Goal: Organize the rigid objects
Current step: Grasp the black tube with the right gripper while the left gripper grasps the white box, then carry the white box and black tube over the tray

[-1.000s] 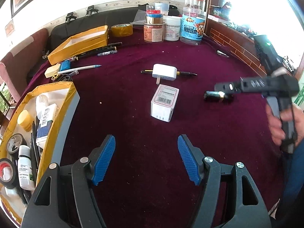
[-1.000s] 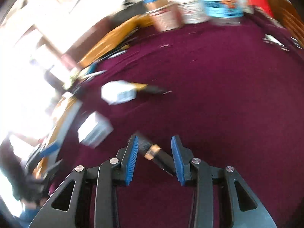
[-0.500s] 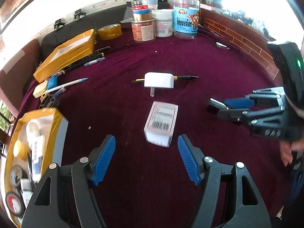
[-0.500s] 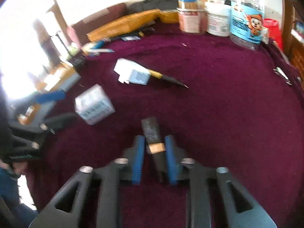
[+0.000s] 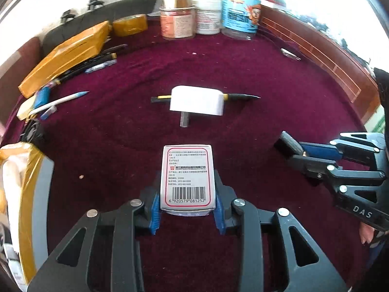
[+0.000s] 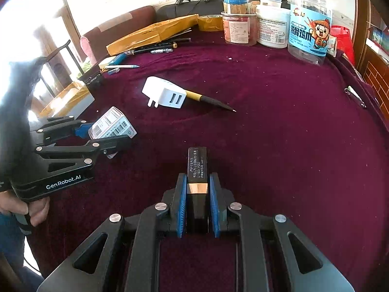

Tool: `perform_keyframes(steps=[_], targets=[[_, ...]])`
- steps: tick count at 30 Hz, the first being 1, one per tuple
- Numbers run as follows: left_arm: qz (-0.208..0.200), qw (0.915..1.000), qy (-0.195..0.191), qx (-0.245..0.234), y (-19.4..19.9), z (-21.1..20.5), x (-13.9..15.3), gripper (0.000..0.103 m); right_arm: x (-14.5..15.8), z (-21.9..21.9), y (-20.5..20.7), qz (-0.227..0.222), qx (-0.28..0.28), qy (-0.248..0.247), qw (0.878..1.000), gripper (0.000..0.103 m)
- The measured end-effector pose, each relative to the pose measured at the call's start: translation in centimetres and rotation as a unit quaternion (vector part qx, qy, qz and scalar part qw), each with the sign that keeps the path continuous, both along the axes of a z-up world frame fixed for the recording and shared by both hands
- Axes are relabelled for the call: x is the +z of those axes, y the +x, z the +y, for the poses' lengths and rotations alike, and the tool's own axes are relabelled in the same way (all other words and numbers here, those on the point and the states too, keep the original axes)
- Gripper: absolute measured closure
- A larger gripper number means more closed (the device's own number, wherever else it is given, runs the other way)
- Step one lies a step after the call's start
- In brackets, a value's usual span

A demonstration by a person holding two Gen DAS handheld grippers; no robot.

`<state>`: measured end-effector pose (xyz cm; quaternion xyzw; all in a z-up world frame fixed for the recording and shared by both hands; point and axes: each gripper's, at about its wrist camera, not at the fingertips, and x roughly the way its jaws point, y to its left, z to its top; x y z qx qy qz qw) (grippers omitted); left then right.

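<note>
My left gripper (image 5: 187,209) is shut on a small white box with a barcode label (image 5: 187,175); the box also shows in the right wrist view (image 6: 111,124), held between the left gripper's fingers (image 6: 107,143). My right gripper (image 6: 197,202) is shut on a black rectangular bar with a gold band (image 6: 197,168); the bar's end pokes out of it in the left wrist view (image 5: 288,143). A white USB charger plug (image 5: 197,102) lies mid-table on top of a black and yellow pen (image 5: 240,96).
A yellow-taped tray of small items (image 5: 26,194) stands at the left edge. A second yellow tray (image 5: 65,56), loose pens (image 5: 97,60) and a tape roll (image 5: 130,24) lie at the back left. Jars and a bottle (image 5: 239,12) stand at the back. A clip (image 6: 355,96) lies right.
My left gripper moved forward and closed on the white box. My right gripper, still holding the black bar, swung round and steadied at the right.
</note>
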<state>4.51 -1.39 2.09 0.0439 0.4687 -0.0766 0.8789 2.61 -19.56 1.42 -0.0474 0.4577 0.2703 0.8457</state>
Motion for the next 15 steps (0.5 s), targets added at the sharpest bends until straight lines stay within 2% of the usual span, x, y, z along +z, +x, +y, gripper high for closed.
perform_keyframes(steps=[4,10,15], targets=[[0.002,0.9997,-0.018,0.018,-1.8,0.6,0.1,0.071,0.0,1.4,-0.8,-0.004,0.024,0.0,1.0,0.088],[-0.019,0.9996,-0.002,0.02,-3.3,0.3,-0.3,0.071,-0.1,2.9,-1.9,-0.027,0.036,-0.031,0.999,0.088],[-0.042,0.9989,-0.005,0.022,-3.5,0.3,-0.6,0.071,-0.2,3.5,-2.3,-0.04,0.031,-0.051,0.997,0.088]])
